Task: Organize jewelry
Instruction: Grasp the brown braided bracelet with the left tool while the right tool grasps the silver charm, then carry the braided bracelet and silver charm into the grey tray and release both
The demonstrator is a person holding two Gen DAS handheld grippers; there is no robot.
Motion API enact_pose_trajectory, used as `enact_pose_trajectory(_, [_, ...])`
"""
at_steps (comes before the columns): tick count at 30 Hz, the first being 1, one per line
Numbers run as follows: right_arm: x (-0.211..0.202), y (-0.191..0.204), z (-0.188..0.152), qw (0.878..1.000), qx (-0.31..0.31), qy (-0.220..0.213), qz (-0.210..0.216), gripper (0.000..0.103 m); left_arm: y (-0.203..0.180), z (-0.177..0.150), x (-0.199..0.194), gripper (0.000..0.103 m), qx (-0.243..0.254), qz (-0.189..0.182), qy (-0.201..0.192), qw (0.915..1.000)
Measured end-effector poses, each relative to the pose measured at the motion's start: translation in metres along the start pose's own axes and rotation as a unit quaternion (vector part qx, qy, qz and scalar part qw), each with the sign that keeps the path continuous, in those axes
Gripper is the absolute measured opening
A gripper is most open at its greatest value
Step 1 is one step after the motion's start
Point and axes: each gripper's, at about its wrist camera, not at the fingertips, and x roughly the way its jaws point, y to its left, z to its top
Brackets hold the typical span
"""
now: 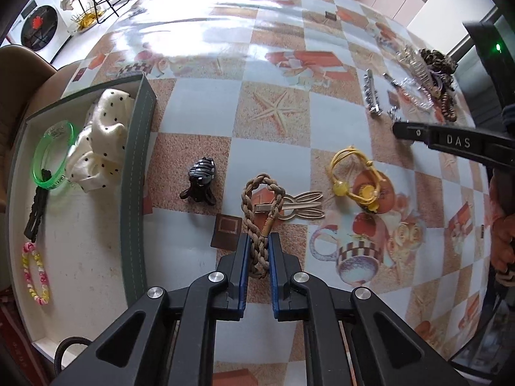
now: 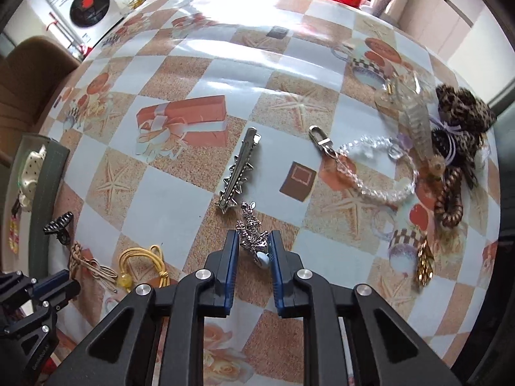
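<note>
From my left wrist, my left claw (image 1: 258, 251) stands with its blue pads on either side of the lower end of a brown braided cord loop (image 1: 262, 212), pinching it against the patterned surface (image 1: 199, 106); the loop's bottom sinks out of sight between the pads. Its upper part overlaps a silver rabbit-ear clip (image 1: 297, 205) toward one o'clock. At eleven o'clock lies a black striped claw clip (image 1: 201, 177), and at two o'clock a yellow elastic with a bead (image 1: 354, 177). The grey box (image 1: 141, 167) fills nine o'clock, holding a green bangle (image 1: 53, 156), a white dotted scrunchie (image 1: 99, 141), a black clip (image 1: 35, 212) half hidden under the bangle, and a pink-and-yellow bracelet (image 1: 35, 273). Its near corner is cut off by the frame. At three o'clock my right claw (image 1: 405, 130) enters sideways; from here I cannot read its gap.

From my right wrist, my right claw (image 2: 254, 247) is narrowed around a small silver sparkly piece with a pale blue bead (image 2: 254, 241); whether both pads press it is hard to tell. At twelve o'clock lies a silver star barrette (image 2: 238, 173), at one o'clock a clear bead bracelet with a clasp (image 2: 373, 167). At two o'clock a leopard scrunchie (image 2: 463, 112) tangles with a clear comb clip and a brown coil, their edges blurring together. My left claw (image 2: 69, 284) shows at eight o'clock, partly cropped.
</note>
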Motion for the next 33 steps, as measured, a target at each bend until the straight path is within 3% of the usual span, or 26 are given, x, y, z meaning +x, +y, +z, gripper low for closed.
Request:
enact_pose_trajectory(17, [-0.055, -0.008, -0.060, 0.992, 0.101, 0.006, 0.074, 0.020, 0.008, -0.016, -0.051, 0.014, 0.022, -0.019, -0.018, 0.9994])
enact_pose_trajectory(33, [-0.090, 0.039, -0.081, 0.992, 0.094, 0.008, 0.081, 0.020, 0.045, -0.049, -0.083, 0.014, -0.001, -0.027, -0.028, 0.9992])
